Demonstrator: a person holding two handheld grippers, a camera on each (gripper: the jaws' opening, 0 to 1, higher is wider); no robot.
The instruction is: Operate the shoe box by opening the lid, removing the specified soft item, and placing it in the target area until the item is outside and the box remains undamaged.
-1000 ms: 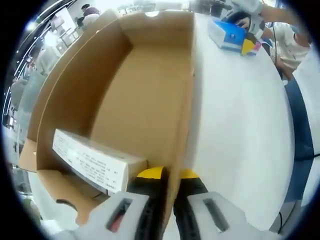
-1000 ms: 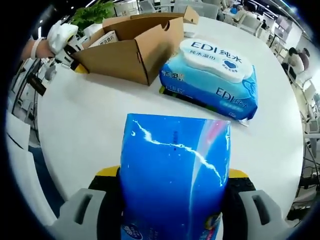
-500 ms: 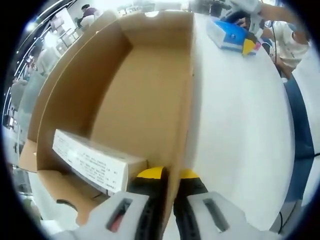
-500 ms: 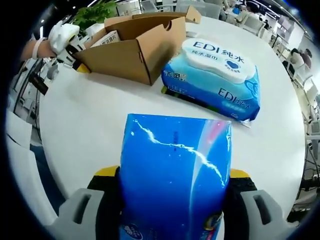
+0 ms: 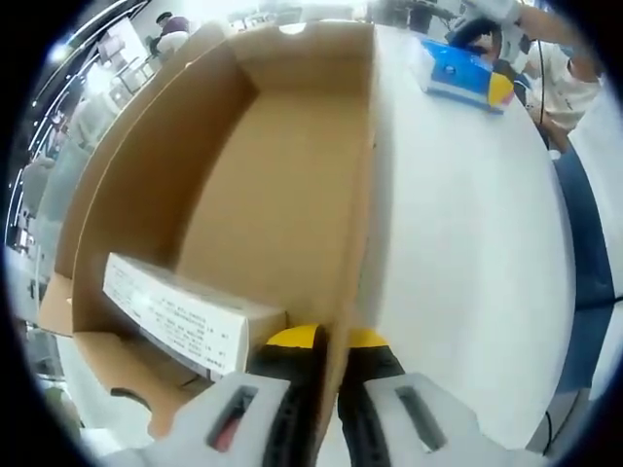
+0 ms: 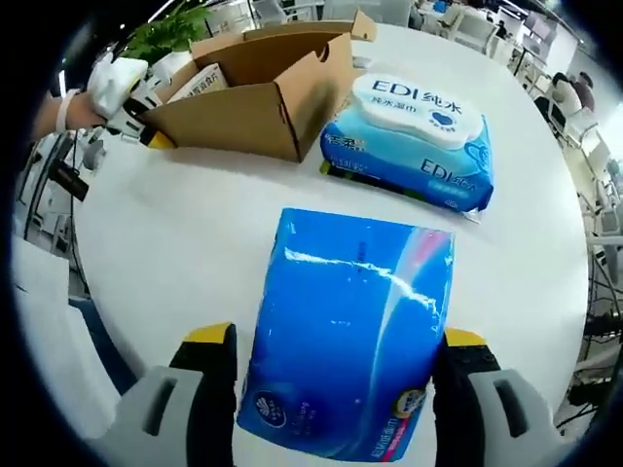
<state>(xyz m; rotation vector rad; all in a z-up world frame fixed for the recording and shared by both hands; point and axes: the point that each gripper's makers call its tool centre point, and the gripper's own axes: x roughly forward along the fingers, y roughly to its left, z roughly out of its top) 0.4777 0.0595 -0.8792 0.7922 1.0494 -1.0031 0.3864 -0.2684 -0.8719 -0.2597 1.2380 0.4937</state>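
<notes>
Between frames the blue tissue pack [image 6: 346,331] drops out of the right claw [image 6: 336,365]: jaws now stand apart on either side of it, yellow pads clear of its edges, pack lying flat on the white tabletop [image 6: 175,243]. So right claw released, soft item looks placed. Just beyond it sits the EDI wet-wipe pack [image 6: 409,136], close but not touching as far as I can tell, then the shoe box [image 6: 263,92] with the left claw [image 6: 136,107] at its near-left corner. Left gripper view unchanged: left claw [image 5: 329,375] clenched on the box's side wall [image 5: 350,243], one jaw inside, one outside. Box open, a white printed carton [image 5: 180,311] inside against the near end, rest of floor bare. Far across the tabletop [image 5: 467,243] the blue tissue pack [image 5: 462,73] shows beside the right claw [image 5: 492,83]. Judgement: item is out, box walls look intact, remaining is letting go of the wall.
</notes>
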